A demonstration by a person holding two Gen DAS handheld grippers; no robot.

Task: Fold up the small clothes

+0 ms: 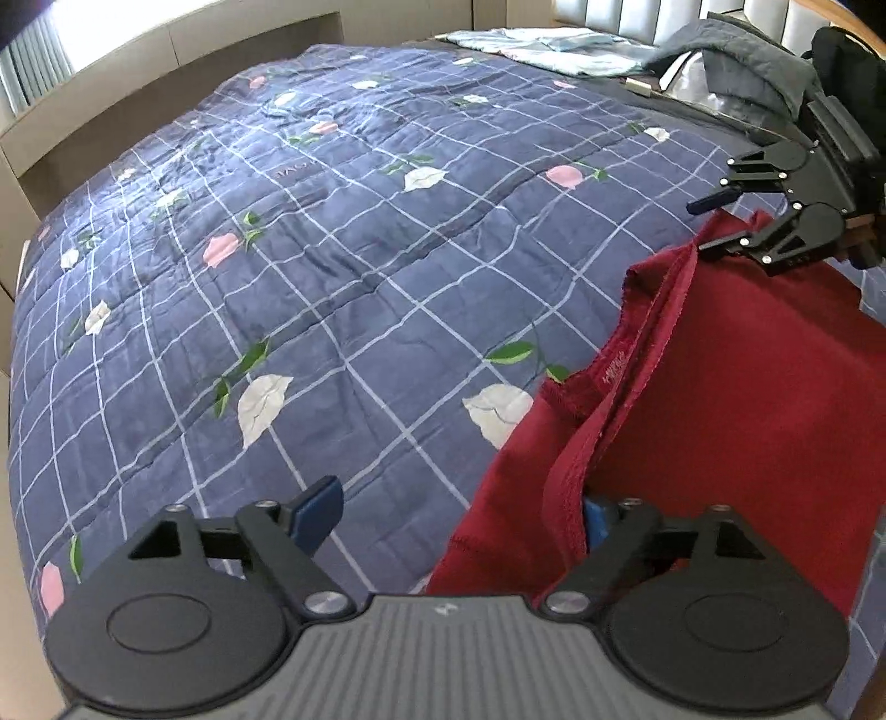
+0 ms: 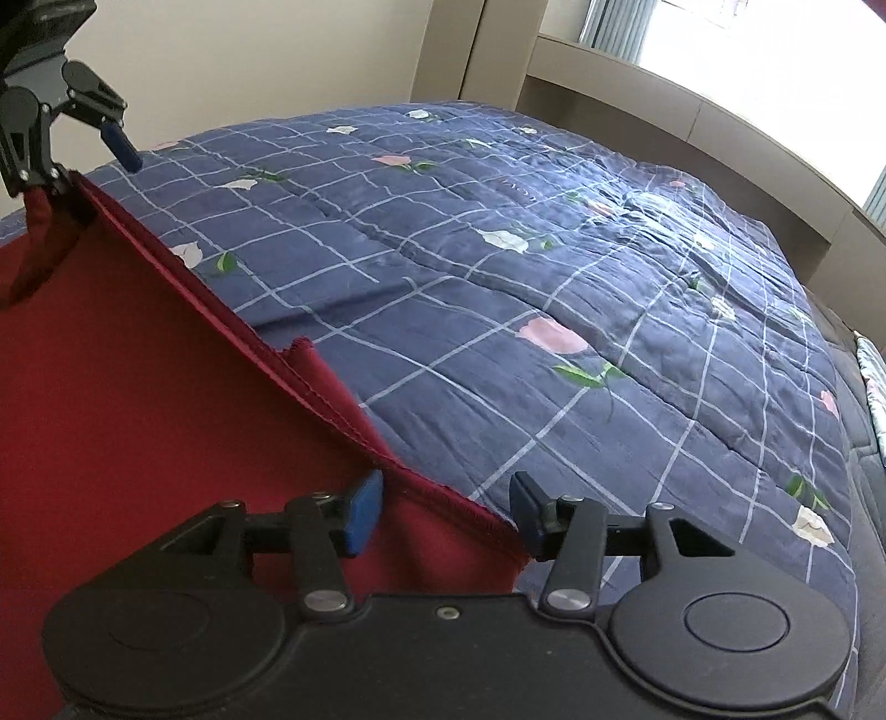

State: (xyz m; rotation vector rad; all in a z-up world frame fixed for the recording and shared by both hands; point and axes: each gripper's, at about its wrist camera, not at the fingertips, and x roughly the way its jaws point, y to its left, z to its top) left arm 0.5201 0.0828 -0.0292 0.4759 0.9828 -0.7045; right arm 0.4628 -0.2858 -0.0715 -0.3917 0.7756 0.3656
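Note:
A dark red garment (image 1: 736, 387) hangs stretched above the blue checked quilt (image 1: 332, 266), at the right of the left wrist view and the left of the right wrist view (image 2: 138, 399). My left gripper (image 1: 459, 515) is open; the garment's hemmed edge drapes over its right finger (image 1: 595, 518), the left finger is free. My right gripper (image 2: 443, 509) is open too, with the garment's edge lying between its fingers and over the left pad (image 2: 362, 512). Each gripper shows in the other's view: right (image 1: 714, 221), left (image 2: 88, 160).
The quilt (image 2: 554, 310) covers a large bed. Light blue folded fabric (image 1: 548, 47) and a grey jacket (image 1: 753, 61) lie by the padded headboard. A beige ledge (image 2: 692, 116) runs under the window along the bed's far side.

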